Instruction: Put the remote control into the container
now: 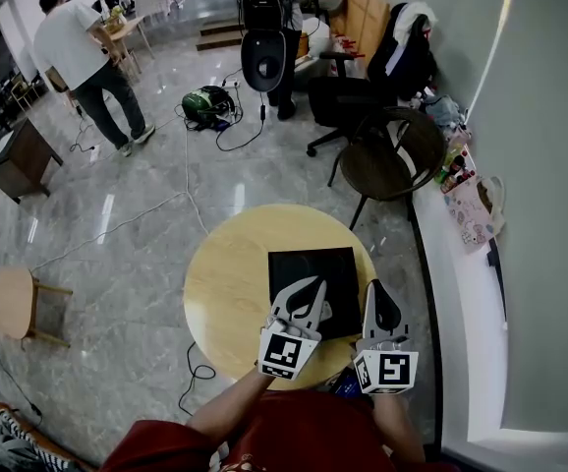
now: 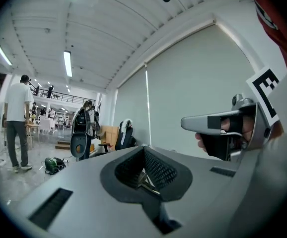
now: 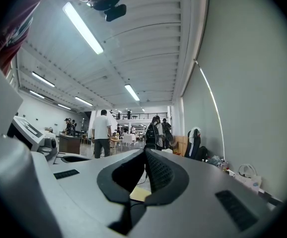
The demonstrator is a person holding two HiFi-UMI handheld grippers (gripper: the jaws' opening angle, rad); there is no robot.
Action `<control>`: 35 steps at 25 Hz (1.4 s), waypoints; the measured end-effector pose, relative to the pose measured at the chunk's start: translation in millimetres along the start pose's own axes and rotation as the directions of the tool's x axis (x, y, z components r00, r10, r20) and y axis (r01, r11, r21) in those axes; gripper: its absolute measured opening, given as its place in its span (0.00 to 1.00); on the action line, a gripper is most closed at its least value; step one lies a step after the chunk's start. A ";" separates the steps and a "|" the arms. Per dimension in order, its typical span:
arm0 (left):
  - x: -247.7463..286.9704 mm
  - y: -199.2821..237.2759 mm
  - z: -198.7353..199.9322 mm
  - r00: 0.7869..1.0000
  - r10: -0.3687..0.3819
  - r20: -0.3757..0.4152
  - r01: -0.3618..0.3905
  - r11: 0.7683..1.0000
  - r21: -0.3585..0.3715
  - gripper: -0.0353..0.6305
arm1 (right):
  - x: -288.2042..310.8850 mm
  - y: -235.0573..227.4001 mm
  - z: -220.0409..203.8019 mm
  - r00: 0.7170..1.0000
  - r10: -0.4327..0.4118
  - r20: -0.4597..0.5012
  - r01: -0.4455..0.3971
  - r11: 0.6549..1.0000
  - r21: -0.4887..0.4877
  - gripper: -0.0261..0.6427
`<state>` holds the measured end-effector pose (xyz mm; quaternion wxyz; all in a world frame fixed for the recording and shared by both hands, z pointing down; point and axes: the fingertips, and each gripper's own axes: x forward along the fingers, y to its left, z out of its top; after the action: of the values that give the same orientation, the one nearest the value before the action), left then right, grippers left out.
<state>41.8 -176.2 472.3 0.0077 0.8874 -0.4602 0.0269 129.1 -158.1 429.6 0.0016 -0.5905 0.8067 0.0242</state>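
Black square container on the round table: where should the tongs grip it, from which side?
Probably its left rim, from above, one jaw inside and one outside: the black container lies flat and low on the round table, and that edge is uncovered. Rim height unclear.

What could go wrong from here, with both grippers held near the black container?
1. The left gripper and right gripper both have shut fingers and hold nothing. Lowered like this, they could push the black container instead of grasping anything.
2. The container lies near the right edge of the round table, so a push might slide it off.
3. I cannot see the remote control in any view. It may be hidden under the grippers.
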 end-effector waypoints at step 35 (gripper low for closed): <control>-22.3 1.6 53.6 0.944 0.043 0.327 -0.021 0.997 -0.070 0.08 | 0.9 2.1 0.9 1.000 0.002 -0.003 -0.002 1.000 0.000 0.07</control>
<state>29.9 -161.0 417.5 -0.0402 0.8711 -0.4702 -0.1359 126.8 -158.3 428.7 0.0004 -0.5897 0.8073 0.0235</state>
